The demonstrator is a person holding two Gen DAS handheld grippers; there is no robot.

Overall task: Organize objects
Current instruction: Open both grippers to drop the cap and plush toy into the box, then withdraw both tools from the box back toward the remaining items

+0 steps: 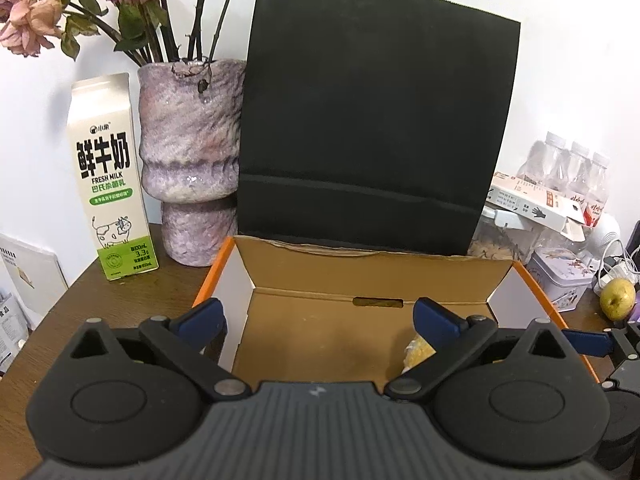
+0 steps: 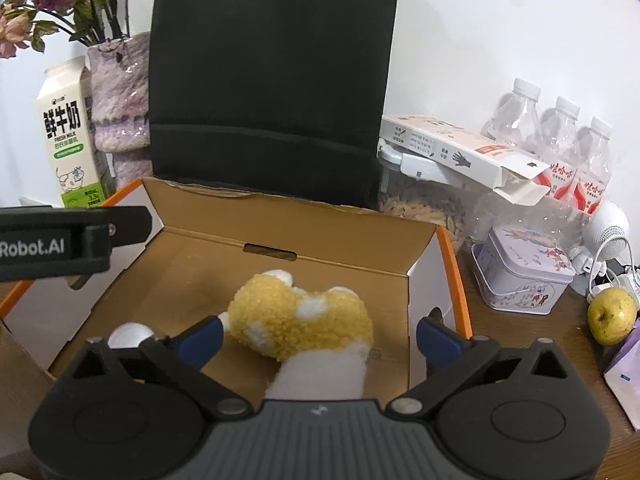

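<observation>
An open cardboard box [image 1: 320,276] with orange edges sits on the brown table, also in the right wrist view [image 2: 224,240]. A yellow and white plush toy [image 2: 300,320] lies inside it; a bit of the toy shows in the left wrist view [image 1: 418,350]. A white round object [image 2: 128,334] lies in the box near the left finger. My right gripper [image 2: 320,336] is open above the box, its fingers either side of the toy, not gripping it. My left gripper [image 1: 318,318] is open and empty over the box's near edge; its body shows in the right wrist view [image 2: 60,242].
A black paper bag [image 1: 372,120] stands behind the box. A milk carton [image 1: 110,176] and a vase [image 1: 192,160] of dried roses stand at left. At right are water bottles [image 2: 556,148], a flat carton [image 2: 464,156], a tin [image 2: 520,272], a pear [image 2: 612,316] and cables.
</observation>
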